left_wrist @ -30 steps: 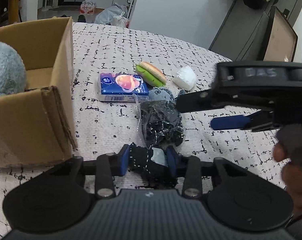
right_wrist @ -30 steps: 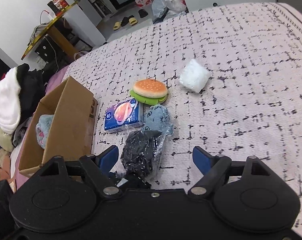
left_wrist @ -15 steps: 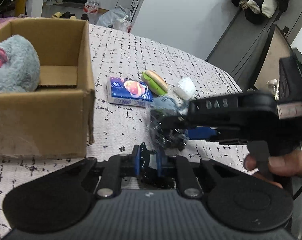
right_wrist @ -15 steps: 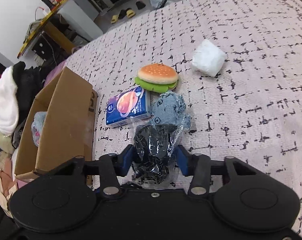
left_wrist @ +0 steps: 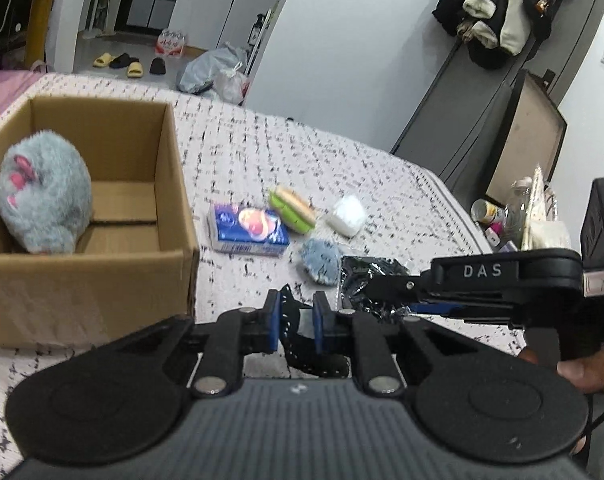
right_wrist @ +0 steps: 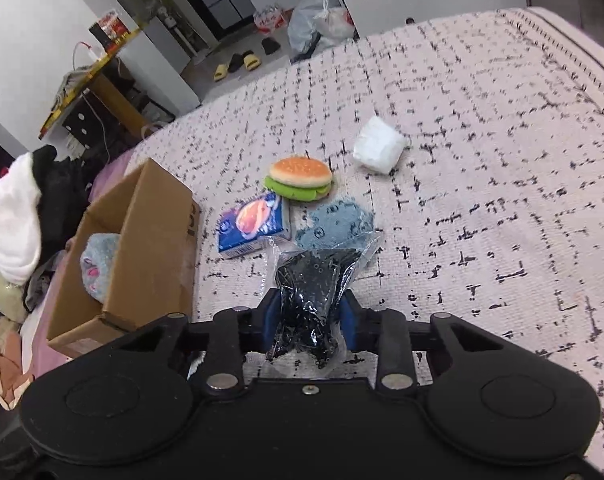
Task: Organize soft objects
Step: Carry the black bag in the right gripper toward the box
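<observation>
My left gripper (left_wrist: pixel 296 320) is shut on a black soft item (left_wrist: pixel 298 334) and holds it above the bed. My right gripper (right_wrist: pixel 307 314) is shut on a black item in a clear plastic bag (right_wrist: pixel 311 292); the bag also shows in the left wrist view (left_wrist: pixel 367 286). A cardboard box (left_wrist: pixel 174 188) at the left holds a grey plush toy (left_wrist: pixel 42 196). On the bed lie a blue tissue pack (left_wrist: pixel 248 230), a burger toy (left_wrist: pixel 292 208), a white soft pack (left_wrist: pixel 345 214) and a blue-grey fuzzy item (left_wrist: pixel 319 260).
The bed cover (right_wrist: pixel 481 160) is pinkish white with black flecks. Clothes pile up (right_wrist: pixel 18 208) left of the box. A cabinet with hanging clothes (left_wrist: pixel 497 28) and bottles (left_wrist: pixel 501 216) stand beyond the bed's right edge.
My right gripper closed on the bagged black item and lifted it. My left gripper rose with its black item, so the inside of the box and the plush came into view.
</observation>
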